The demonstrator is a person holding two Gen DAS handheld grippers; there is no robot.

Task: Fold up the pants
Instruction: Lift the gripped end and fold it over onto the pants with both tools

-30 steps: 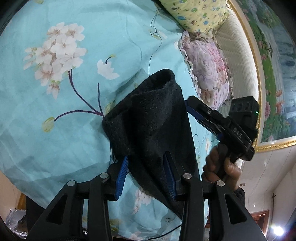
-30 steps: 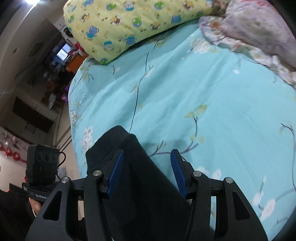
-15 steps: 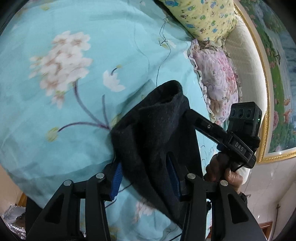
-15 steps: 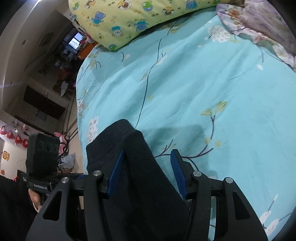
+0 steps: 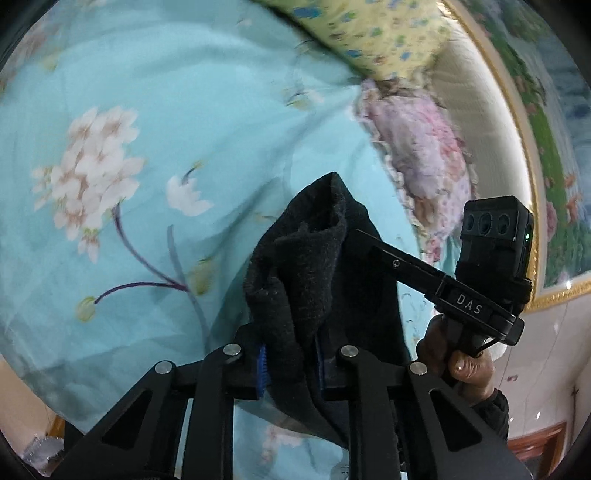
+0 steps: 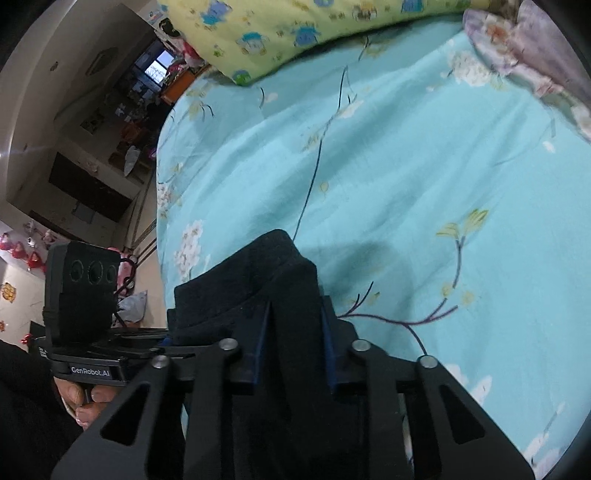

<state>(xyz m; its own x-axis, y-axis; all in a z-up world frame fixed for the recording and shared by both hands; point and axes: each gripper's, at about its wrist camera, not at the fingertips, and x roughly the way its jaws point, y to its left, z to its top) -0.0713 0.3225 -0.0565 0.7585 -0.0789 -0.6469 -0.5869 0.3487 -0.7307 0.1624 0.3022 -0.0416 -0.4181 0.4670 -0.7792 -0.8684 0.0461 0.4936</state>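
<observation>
We saw the pants [image 5: 314,266] as a thick, fuzzy black bundle, bunched into soft folds and lifted off the bed [image 5: 155,92], whose turquoise sheet carried white blossoms on purple stems. In the left wrist view the fabric rose in a peak ahead of our left gripper [image 5: 291,363], then draped down between its blue-padded fingers [image 5: 261,365], which were drawn in close on the cloth and pinched it. To the right of that bundle our right gripper [image 5: 373,245] reached in from the side, its fingertips buried in the dark folds, with the hand [image 5: 454,354] wrapped around its handle. In the right wrist view the left gripper [image 6: 162,338] sat at the left edge, level with the cloth, and the pants [image 6: 258,280] stood up as a doubled fold between the right gripper [image 6: 295,350] fingers [image 6: 260,343], which were narrowed onto the fabric and clamped it. A yellow cartoon-print pillow [image 6: 295,33] and a pink floral pillow [image 5: 424,155] lay at the head of the bed.
</observation>
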